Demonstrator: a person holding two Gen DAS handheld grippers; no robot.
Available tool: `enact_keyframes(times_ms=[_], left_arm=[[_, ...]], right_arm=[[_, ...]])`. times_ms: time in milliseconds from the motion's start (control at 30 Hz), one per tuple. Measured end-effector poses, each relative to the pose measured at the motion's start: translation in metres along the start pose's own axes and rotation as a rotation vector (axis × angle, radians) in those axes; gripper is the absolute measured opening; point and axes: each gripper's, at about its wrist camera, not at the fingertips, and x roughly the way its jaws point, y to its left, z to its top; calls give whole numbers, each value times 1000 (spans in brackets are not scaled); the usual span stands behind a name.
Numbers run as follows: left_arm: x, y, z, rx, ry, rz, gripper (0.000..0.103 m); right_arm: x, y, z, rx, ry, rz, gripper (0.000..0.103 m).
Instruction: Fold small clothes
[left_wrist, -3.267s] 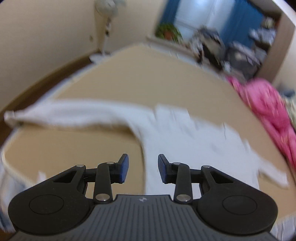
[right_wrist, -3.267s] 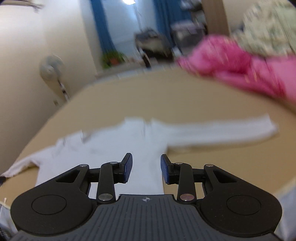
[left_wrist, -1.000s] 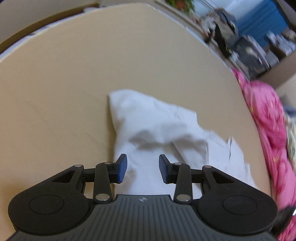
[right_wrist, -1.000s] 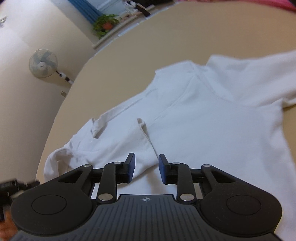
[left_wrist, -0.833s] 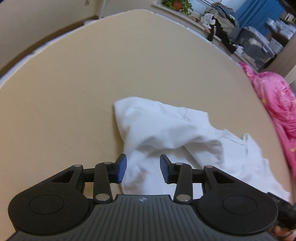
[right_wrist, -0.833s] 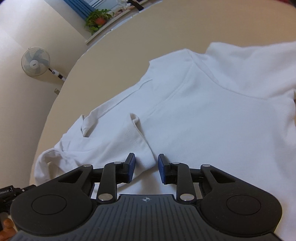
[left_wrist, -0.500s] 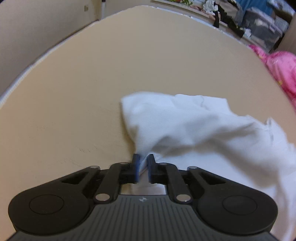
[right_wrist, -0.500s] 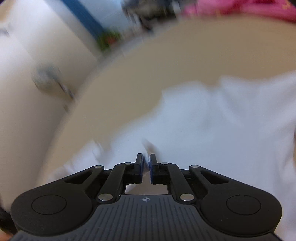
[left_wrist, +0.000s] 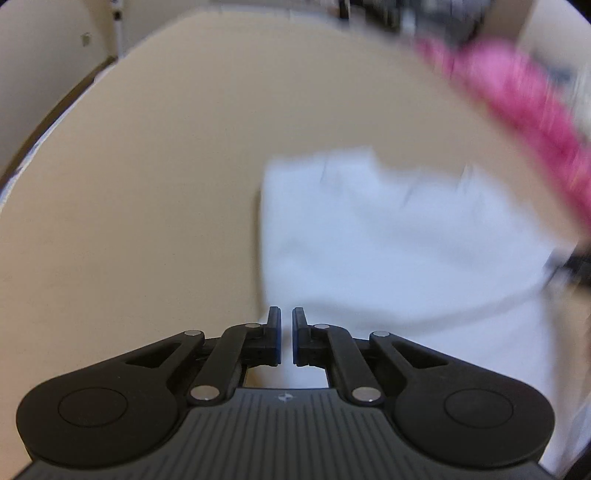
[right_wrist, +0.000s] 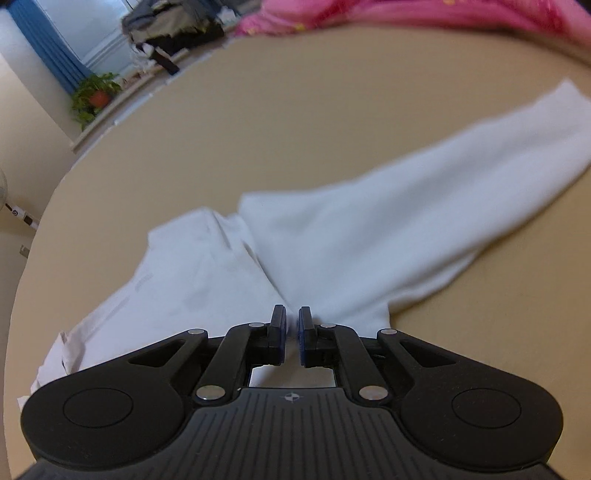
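Observation:
A small white long-sleeved shirt (left_wrist: 388, 251) lies on a tan surface (left_wrist: 147, 184). My left gripper (left_wrist: 284, 325) is shut on the shirt's near edge, and the cloth runs away from it to the right, partly lifted and blurred. In the right wrist view my right gripper (right_wrist: 291, 325) is shut on the same shirt (right_wrist: 207, 273) near where a sleeve (right_wrist: 424, 206) joins the body. That sleeve stretches away to the upper right, flat on the surface. The other gripper shows as a dark blur at the left wrist view's right edge (left_wrist: 576, 266).
A pink cloth pile (left_wrist: 517, 96) lies along the far right of the surface and shows in the right wrist view too (right_wrist: 406, 14). Beyond the far edge are a potted plant (right_wrist: 94, 98), blue curtains (right_wrist: 40, 44) and a clothes heap (right_wrist: 170, 29).
Both grippers went from open to shut on the shirt's near edge. The left one has since pulled its part rightwards, bunching the cloth; the right view now faces the outstretched sleeve.

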Motion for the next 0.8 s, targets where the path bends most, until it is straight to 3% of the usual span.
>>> enact_keyframes(times_ms=[67, 100, 167, 233, 300, 333, 400, 433, 500, 533, 600, 733, 800], left_arm=[[1, -1, 6, -37, -24, -63, 6], [7, -4, 6, -25, -15, -58, 6], [28, -11, 1, 11, 48, 5, 6], [52, -9, -8, 17, 158, 77, 5], [49, -9, -5, 0, 140, 71, 5], [44, -9, -2, -7, 114, 63, 6], [34, -9, 2, -15, 49, 47, 7], [34, -8, 3, -19, 36, 52, 14], [47, -5, 0, -31, 85, 104, 23], [54, -4, -5, -34, 114, 122, 23], [51, -4, -3, -46, 101, 131, 24], [34, -5, 2, -94, 16, 78, 24], [40, -7, 4, -80, 39, 97, 24]], right_arm=[[-11, 0, 3, 25, -57, 7, 9], [-17, -1, 4, 36, -92, 27, 10], [-21, 3, 5, 21, -121, 90, 10], [-11, 5, 3, 1, -69, 148, 13], [12, 2, -2, -27, 69, 84, 15], [22, -3, -6, -26, 123, 40, 9], [17, -8, -3, 31, 96, 63, 12], [10, -5, 0, 14, 64, 79, 18], [7, -1, 0, -36, 43, 53, 29], [13, -3, -1, -41, 73, 29, 29], [18, -8, -1, -31, 95, -9, 29], [-6, -18, 8, -9, 29, 31, 29], [-17, -22, 13, -20, 1, 41, 30]])
